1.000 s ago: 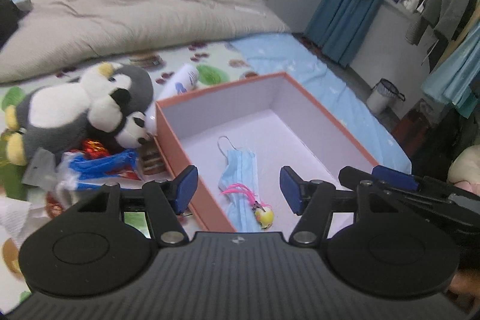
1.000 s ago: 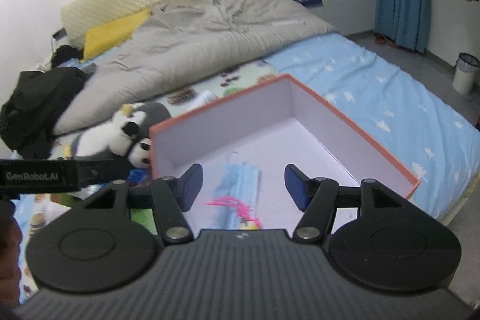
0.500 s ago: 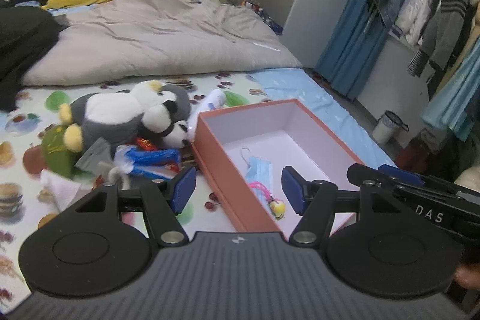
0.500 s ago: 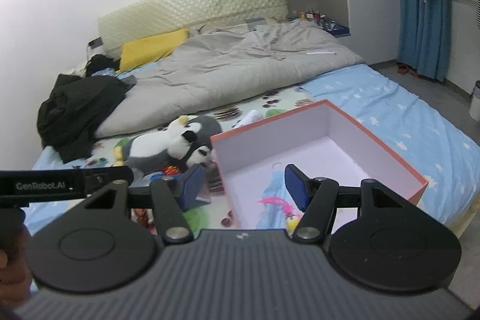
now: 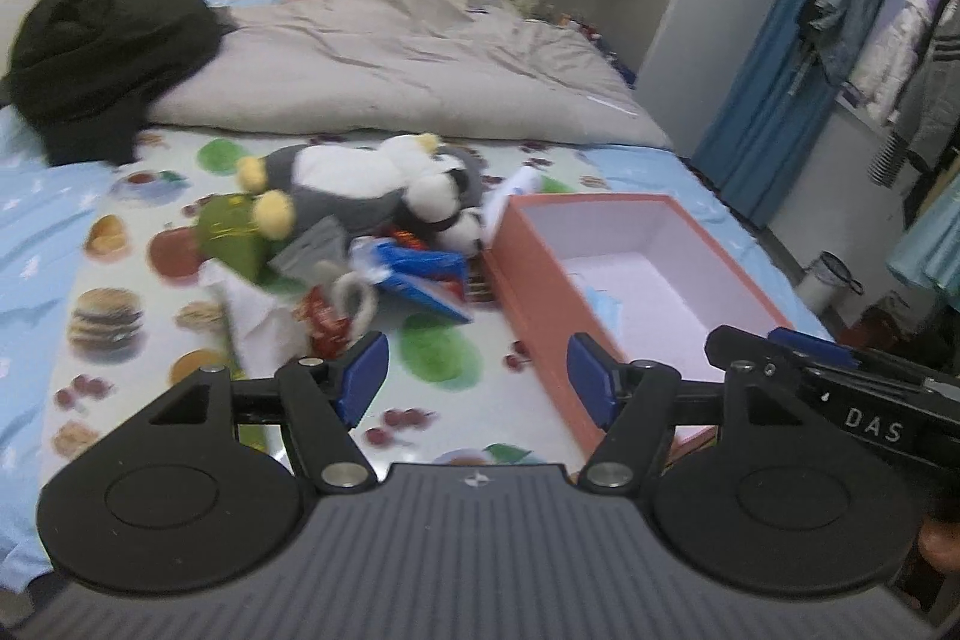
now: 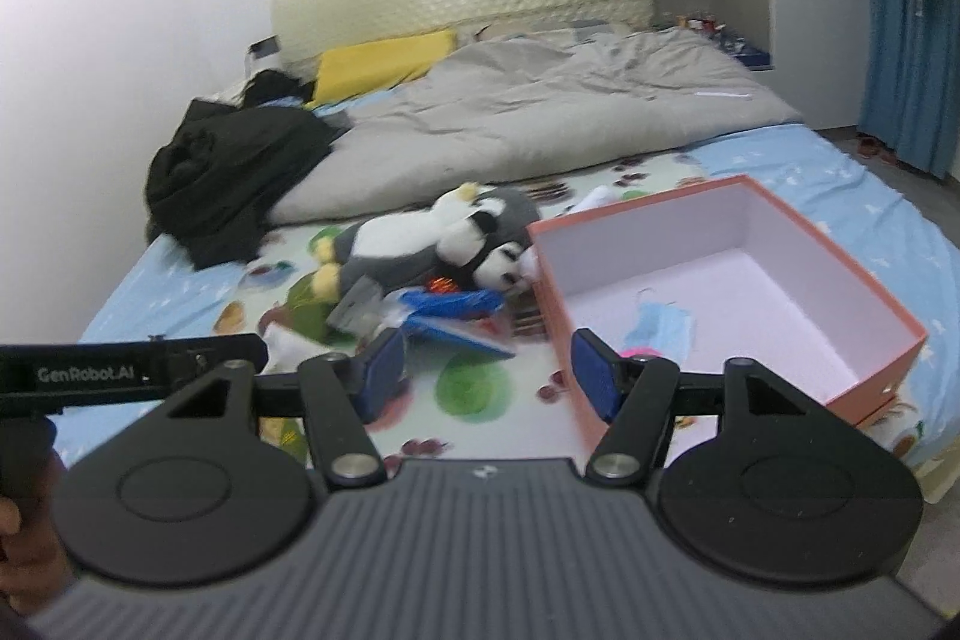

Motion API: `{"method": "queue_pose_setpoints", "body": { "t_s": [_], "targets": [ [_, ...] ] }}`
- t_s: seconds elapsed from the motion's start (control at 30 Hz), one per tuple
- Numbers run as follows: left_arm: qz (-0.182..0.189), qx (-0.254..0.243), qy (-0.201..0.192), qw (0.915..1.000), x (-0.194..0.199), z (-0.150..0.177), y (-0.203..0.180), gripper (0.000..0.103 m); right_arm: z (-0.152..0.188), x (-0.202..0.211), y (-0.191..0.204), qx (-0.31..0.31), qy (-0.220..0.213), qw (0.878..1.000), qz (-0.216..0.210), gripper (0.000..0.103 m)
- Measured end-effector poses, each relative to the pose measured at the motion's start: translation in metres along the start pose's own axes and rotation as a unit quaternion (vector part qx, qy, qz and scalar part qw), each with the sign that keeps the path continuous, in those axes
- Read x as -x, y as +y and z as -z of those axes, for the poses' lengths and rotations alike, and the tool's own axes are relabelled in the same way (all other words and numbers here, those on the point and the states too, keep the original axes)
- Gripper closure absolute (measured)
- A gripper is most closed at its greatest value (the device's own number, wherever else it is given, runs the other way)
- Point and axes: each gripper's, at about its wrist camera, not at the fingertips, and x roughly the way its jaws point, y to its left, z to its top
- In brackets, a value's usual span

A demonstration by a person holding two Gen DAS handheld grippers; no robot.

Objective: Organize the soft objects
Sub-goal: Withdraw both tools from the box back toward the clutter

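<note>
Near the bed's (image 6: pixel 840 160) foot edge, a plush penguin (image 5: pixel 360 184) is seen lying against the orange box (image 6: pixel 852 250), which holds a blue face mask (image 6: pixel 660 328) and a pink trinket. Both the left gripper (image 5: pixel 477 379) and right gripper (image 6: pixel 486 373), jaws just widened, are held empty. Surrounding wrappers could be snagged if the plush is grabbed carelessly.

bare printed sheet (image 5: pixel 444 358) under my jaws: free passage. box (image 5: pixel 540 292) wall blocks right; toy pile (image 5: pixel 360 196) blocks ahead-left. box interior mostly open.
</note>
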Motion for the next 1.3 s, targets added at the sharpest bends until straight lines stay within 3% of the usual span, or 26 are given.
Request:
{"method": "queue_pose_setpoints", "body": {
  "t_s": [0.3,0.33,0.37,0.43,0.57,0.87,1.07,1.3],
  "targets": [
    [-0.037,0.046,0.016,0.9982,0.011,0.027,0.046,0.031,0.018,-0.01,0.032,0.016,0.024,0.999,-0.027,0.035],
    [-0.04,0.05,0.018,0.9978,0.012,0.028,0.05,0.031,0.018,-0.013,0.035,0.018,0.029,0.999,-0.03,0.031],
    [-0.044,0.054,0.019,0.9974,0.011,0.029,0.054,0.031,0.017,-0.015,0.038,0.022,0.033,0.999,-0.033,0.015],
    [-0.054,0.063,0.019,0.9964,0.011,0.028,0.062,0.031,0.015,-0.018,0.044,0.03,0.036,0.998,-0.033,0.002],
    [-0.071,0.075,0.018,0.9945,0.007,0.019,0.072,0.031,0.002,-0.019,0.052,0.04,0.045,0.997,-0.05,0.002],
    [-0.105,0.11,0.026,0.9881,-0.025,0.0,0.104,0.028,-0.037,-0.015,0.073,0.099,0.085,0.991,-0.022,0.002],
    [-0.115,0.136,0.038,0.9832,-0.048,-0.001,0.121,0.028,-0.063,-0.023,0.06,0.04,0.157,0.987,-0.02,0.002],
    [-0.116,0.148,0.062,0.9803,-0.072,0.007,0.126,0.028,-0.077,-0.026,0.063,0.036,0.154,0.987,-0.013,0.002]
  ]
}}
